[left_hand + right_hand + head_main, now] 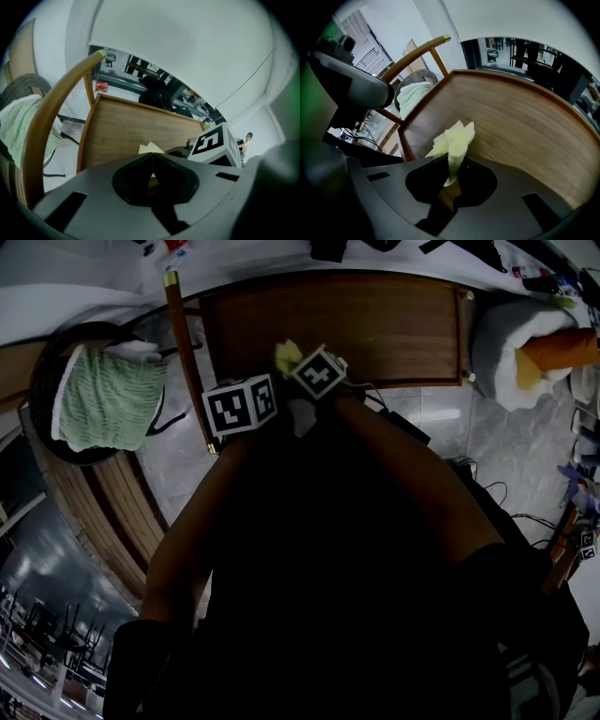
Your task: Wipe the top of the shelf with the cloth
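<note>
r gripper clamped on cloth, bunched upright by shelf top's near-left corner; bare wood runs ahead & right. l gripper jaws together, empty, alongside.

Smooth brown wood, fine-grained with a low sheen, on the shelf top. Soft, crumpled pale-yellow cloth. Matt grey plastic on the right gripper and left gripper. At 9 o'clock in head view, ribbed green knit. At 3 o'clock, glossy pale floor tiles.
</note>
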Action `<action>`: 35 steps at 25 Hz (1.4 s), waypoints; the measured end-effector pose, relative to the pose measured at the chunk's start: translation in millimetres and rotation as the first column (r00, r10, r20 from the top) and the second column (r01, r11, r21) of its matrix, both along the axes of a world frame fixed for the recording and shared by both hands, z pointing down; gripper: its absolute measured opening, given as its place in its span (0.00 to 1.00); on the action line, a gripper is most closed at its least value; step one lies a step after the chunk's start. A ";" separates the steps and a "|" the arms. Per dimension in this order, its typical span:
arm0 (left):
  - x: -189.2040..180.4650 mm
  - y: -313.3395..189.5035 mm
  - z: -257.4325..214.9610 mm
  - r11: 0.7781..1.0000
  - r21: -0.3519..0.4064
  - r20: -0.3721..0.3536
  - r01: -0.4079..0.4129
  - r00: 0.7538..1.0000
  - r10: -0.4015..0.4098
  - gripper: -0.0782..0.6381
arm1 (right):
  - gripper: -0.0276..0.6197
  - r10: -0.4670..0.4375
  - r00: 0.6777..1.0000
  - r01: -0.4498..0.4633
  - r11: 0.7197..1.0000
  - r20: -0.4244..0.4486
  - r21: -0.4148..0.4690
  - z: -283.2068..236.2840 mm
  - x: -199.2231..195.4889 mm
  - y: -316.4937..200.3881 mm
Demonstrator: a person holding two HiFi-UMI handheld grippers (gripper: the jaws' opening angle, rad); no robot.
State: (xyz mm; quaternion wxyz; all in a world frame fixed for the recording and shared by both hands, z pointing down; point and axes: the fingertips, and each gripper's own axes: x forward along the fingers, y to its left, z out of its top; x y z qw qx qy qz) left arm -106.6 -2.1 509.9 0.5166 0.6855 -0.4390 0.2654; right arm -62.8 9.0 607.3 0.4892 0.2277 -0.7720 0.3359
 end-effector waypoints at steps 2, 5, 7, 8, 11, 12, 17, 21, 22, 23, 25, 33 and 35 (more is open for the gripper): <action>7.4 -0.5 4.0 1.000 -0.007 0.003 0.000 1.000 0.000 0.12 | 0.11 0.004 1.000 -0.004 1.000 -0.008 0.005 -0.2 12.6 -0.7; 20.5 -0.9 7.1 1.000 -0.017 0.002 0.000 1.000 0.000 0.12 | 0.11 0.011 1.000 -0.011 1.000 -0.014 0.006 -0.3 32.0 0.1; 29.7 -1.2 8.0 1.000 -0.020 0.002 -0.004 1.000 0.004 0.12 | 0.11 0.018 1.000 -0.018 1.000 -0.010 0.000 -1.1 41.1 1.0; 34.1 -1.5 8.4 1.000 -0.021 0.002 -0.006 1.000 0.006 0.12 | 0.11 0.018 1.000 -0.018 1.000 -0.010 0.009 -1.4 45.0 -0.6; 46.8 -2.2 9.4 1.000 -0.023 0.000 -0.011 1.000 0.011 0.12 | 0.11 0.008 1.000 -0.007 0.999 -0.020 0.035 -1.0 56.6 -4.3; 50.8 -2.3 9.8 1.000 -0.023 0.000 -0.013 1.000 0.013 0.12 | 0.11 0.007 1.000 -0.006 0.999 -0.024 0.039 -0.9 60.7 -4.3; 70.1 -1.8 12.0 0.999 -0.025 -0.003 -0.027 1.000 0.027 0.12 | 0.11 0.027 0.999 -0.026 0.999 -0.027 0.045 -0.6 82.7 -5.8; 87.5 1.0 12.8 0.999 -0.025 -0.007 -0.039 0.999 0.038 0.12 | 0.11 0.044 0.998 -0.042 0.998 -0.034 0.049 -3.0 102.5 -5.6; 91.4 1.0 13.5 0.999 -0.026 -0.007 -0.043 0.999 0.043 0.12 | 0.11 0.049 0.998 -0.048 0.998 -0.036 0.050 -3.1 107.2 -6.0; 94.9 0.9 14.3 0.999 -0.026 -0.007 -0.047 0.999 0.047 0.12 | 0.11 0.055 0.998 -0.053 0.997 -0.039 0.051 -3.1 111.6 -6.4; 101.8 1.1 15.8 0.998 -0.028 -0.006 -0.055 0.998 0.055 0.12 | 0.11 0.067 0.997 -0.064 0.997 -0.041 0.052 -3.7 119.9 -6.4; 133.7 -1.9 21.9 0.996 -0.021 -0.020 -0.084 0.996 0.083 0.12 | 0.11 0.127 0.991 -0.124 0.990 -0.043 0.062 -5.6 153.8 -6.8; 145.2 -4.5 22.8 0.995 -0.014 -0.025 -0.096 0.995 0.096 0.12 | 0.11 0.136 0.990 -0.133 0.989 -0.045 0.065 -6.5 162.4 -7.0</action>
